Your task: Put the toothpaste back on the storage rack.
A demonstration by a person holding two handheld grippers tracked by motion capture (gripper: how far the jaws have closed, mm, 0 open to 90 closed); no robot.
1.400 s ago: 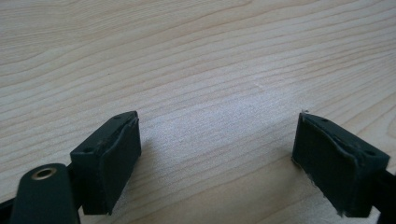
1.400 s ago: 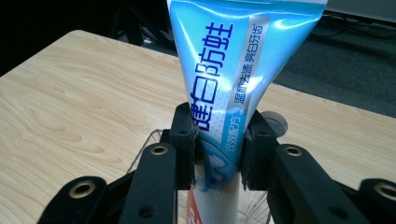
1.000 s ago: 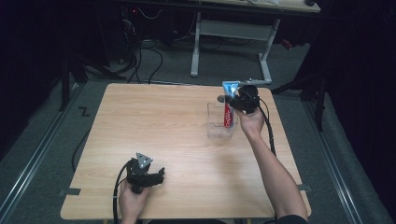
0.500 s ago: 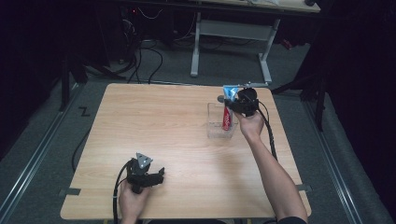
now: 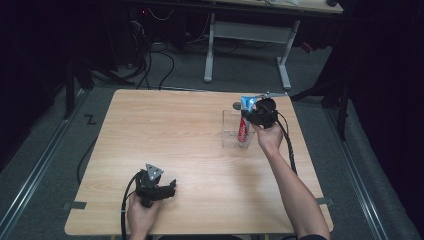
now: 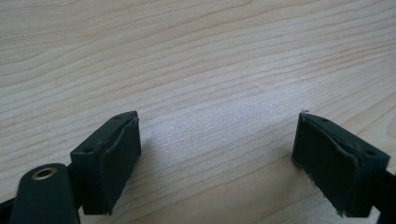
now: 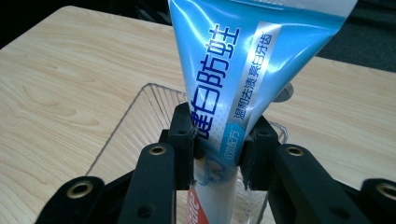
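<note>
A blue, white and red toothpaste tube (image 5: pixel 244 120) (image 7: pixel 233 65) stands upright, its lower end inside a clear plastic container (image 5: pixel 231 131) (image 7: pixel 140 116) on the right side of the wooden table (image 5: pixel 190 135). My right gripper (image 5: pixel 252 116) (image 7: pixel 218 144) is shut on the tube's middle, jaws pressing both sides. My left gripper (image 5: pixel 171 189) (image 6: pixel 215 154) rests low over bare wood near the front left, jaws wide apart with nothing between them.
A small grey round object (image 5: pixel 236 106) lies on the table just behind the container. Cables (image 5: pixel 290 150) trail from both grippers. Beyond the far edge stand a white desk frame (image 5: pixel 247 40) and floor cables.
The right gripper with the tube has shifted slightly left and lower over the container. The left gripper has not moved.
</note>
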